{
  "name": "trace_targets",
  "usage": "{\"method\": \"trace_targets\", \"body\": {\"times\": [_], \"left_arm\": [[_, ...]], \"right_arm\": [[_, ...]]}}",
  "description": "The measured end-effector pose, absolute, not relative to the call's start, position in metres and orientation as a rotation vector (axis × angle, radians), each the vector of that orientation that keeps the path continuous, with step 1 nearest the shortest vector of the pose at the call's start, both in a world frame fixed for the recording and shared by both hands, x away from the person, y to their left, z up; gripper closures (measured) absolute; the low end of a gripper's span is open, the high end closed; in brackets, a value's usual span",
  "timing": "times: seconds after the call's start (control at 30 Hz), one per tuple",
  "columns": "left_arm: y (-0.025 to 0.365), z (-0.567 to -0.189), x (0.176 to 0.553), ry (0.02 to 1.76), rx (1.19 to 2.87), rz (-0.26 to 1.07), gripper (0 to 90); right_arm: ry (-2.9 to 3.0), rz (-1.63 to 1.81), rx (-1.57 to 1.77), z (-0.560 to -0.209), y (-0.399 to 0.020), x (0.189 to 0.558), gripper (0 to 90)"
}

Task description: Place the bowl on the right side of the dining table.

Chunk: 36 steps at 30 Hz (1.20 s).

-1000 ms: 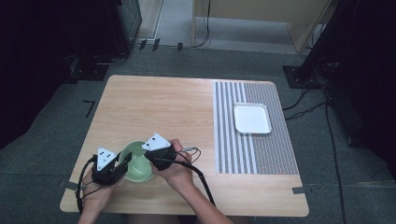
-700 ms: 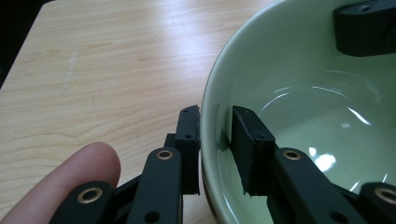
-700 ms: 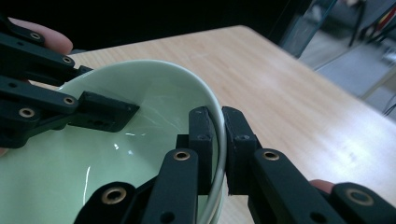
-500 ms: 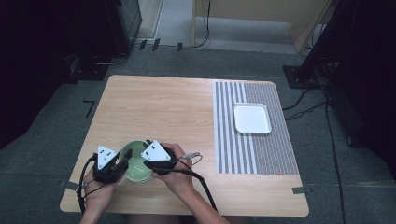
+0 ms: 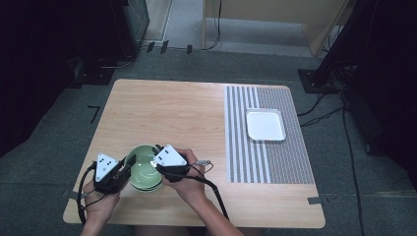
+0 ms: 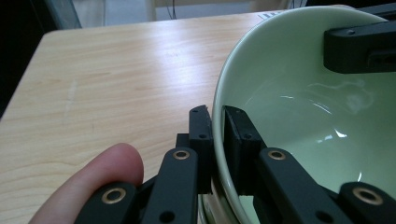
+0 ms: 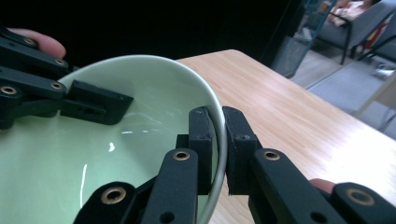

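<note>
Left to right now, taking the green bowl [image 5: 144, 166] as the marker: it sits near the front-left corner of the wooden table [image 5: 172, 113], and it looks like 2 bowls nested, since a second rim peeks out underneath.

The risk, as I judge it: both grips are on a thin, glossy rim. If 1 hand rises ahead of the other, the bowl tips and the glaze could slide out of the pads; and a lift might take the top bowl alone, leaving or dragging the lower one.

On the bowl's left side, the left gripper [image 6: 216, 122] has just been closing, and its jaws now pinch the rim, 1 pad outside and 1 inside the wall.

On the bowl's right side, the right gripper [image 7: 218, 122] is clamped narrow on the rim the same way.

Far right of the bowl, well apart, a white square tray [image 5: 265, 124] rests on the striped mat [image 5: 268, 157].
</note>
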State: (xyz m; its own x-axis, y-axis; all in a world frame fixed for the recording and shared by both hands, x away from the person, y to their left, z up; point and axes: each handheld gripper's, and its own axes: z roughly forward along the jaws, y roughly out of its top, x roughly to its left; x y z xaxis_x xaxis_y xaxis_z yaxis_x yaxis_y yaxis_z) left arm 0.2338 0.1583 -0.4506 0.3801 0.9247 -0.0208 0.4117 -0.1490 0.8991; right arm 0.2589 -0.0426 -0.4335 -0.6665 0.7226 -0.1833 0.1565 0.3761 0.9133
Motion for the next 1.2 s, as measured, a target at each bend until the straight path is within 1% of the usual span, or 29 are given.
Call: {"method": "trace_targets", "body": {"times": [0.17,0.2,0.27,0.33,0.37,0.4,0.5,0.57,0.63,0.67,0.77,0.83,0.87,0.93,0.97,1.0,1.13,1.2], "left_arm": [[0.157,-0.451,0.233,1.178,1.734,0.727,82.1],[0.157,-0.451,0.233,1.175,1.736,0.734,82.0],[0.157,-0.451,0.233,1.172,1.736,0.736,82.2],[0.157,-0.451,0.232,1.171,1.739,0.739,82.2],[0.157,-0.451,0.232,1.168,1.739,0.742,82.2],[0.157,-0.451,0.232,1.168,1.739,0.742,82.2],[0.158,-0.451,0.233,1.166,1.735,0.728,82.0],[0.161,-0.451,0.235,1.179,1.718,0.686,81.5],[0.163,-0.45,0.235,1.211,1.662,0.656,79.2],[0.164,-0.449,0.235,1.222,1.647,0.658,73.6],[0.165,-0.445,0.234,1.211,1.642,0.636,68.4],[0.165,-0.442,0.233,1.205,1.642,0.611,68.8],[0.164,-0.441,0.233,1.208,1.634,0.608,70.9],[0.164,-0.439,0.232,1.228,1.616,0.624,81.7],[0.164,-0.439,0.232,1.228,1.616,0.624,83.2],[0.167,-0.437,0.232,1.226,1.606,0.593,84.1],[0.166,-0.435,0.23,1.222,1.596,0.615,84.3],[0.166,-0.433,0.228,1.215,1.585,0.654,84.1]], "right_arm": [[2.077,1.292,0.793,-0.433,-0.043,0.26,83.2],[2.081,1.294,0.812,-0.433,-0.043,0.26,82.4],[2.111,1.307,0.884,-0.433,-0.042,0.263,77.5],[2.134,1.305,0.925,-0.433,-0.041,0.264,76.7],[2.141,1.279,0.953,-0.433,-0.04,0.266,81.0],[2.136,1.27,0.956,-0.433,-0.04,0.266,82.7],[2.147,1.234,0.886,-0.432,-0.04,0.265,84.4],[2.132,1.229,0.868,-0.432,-0.039,0.263,84.4],[2.116,1.23,0.841,-0.431,-0.039,0.262,84.3],[2.094,1.234,0.84,-0.43,-0.038,0.26,84.3],[2.051,1.269,0.825,-0.425,-0.038,0.257,84.3],[2.018,1.282,0.817,-0.422,-0.037,0.253,84.3],[2.002,1.276,0.796,-0.42,-0.036,0.252,84.3],[1.981,1.272,0.776,-0.418,-0.035,0.248,84.2],[1.981,1.272,0.776,-0.418,-0.035,0.248,84.2],[1.976,1.274,0.772,-0.418,-0.035,0.248,84.3],[1.974,1.29,0.782,-0.418,-0.037,0.247,84.2],[1.98,1.326,0.824,-0.417,-0.038,0.248,83.2]]}}
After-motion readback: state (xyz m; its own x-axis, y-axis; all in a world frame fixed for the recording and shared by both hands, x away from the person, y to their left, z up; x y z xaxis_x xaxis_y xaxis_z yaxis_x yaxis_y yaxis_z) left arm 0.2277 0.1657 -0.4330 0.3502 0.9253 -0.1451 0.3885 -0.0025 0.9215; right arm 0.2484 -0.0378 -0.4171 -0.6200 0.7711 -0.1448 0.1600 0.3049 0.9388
